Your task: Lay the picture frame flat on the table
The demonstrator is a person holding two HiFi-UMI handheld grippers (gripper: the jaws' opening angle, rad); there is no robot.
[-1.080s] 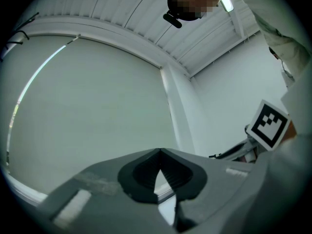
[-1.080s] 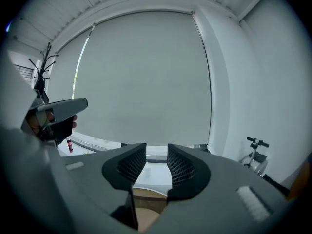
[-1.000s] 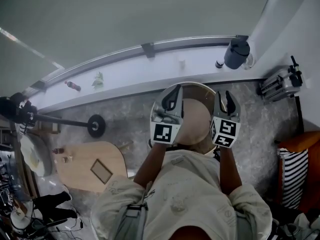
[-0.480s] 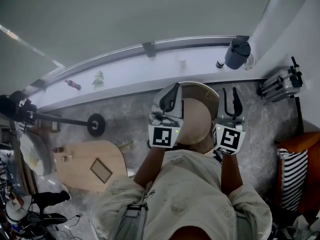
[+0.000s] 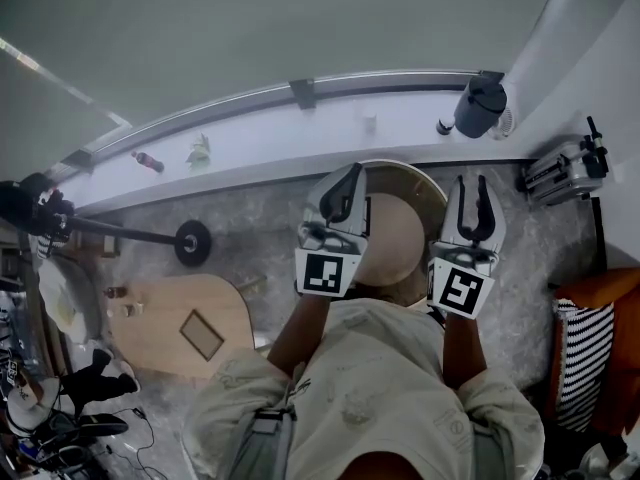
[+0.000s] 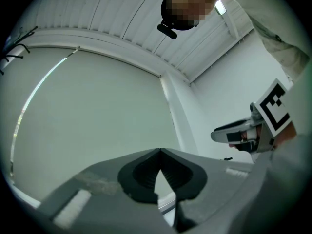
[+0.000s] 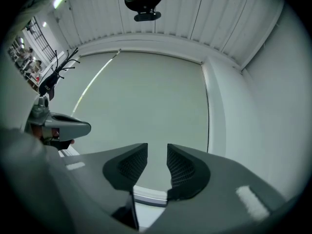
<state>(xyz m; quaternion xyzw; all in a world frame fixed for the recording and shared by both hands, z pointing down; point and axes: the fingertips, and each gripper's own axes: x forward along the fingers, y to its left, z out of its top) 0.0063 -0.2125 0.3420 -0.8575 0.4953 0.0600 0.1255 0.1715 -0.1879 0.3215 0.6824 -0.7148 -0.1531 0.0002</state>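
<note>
- Since a second ago the right gripper point(image 7: 157, 152) has climbed, and its jaws have just been closing a little. They stand apart, with only pale wall point(image 7: 146, 96) showing in the gap and nothing held.
- The left gripper point(image 6: 159, 152) sits about where it was, its jaws meeting at the tips with nothing between them.
- Both point slightly upward at the pale wall under a ribbed ceiling point(image 7: 204, 18), side by side, each showing at the edge of the other's view.
- In the head view they hang over a round wooden top point(image 5: 395, 233), one at each side of it.
- The picture frame point(image 5: 202, 334) lies flat on a light wooden table point(image 5: 160, 346) at the lower left, well apart from both grippers.
- A dark jug point(image 5: 478, 106) stands on the white sill point(image 5: 300, 133) beyond.
</note>
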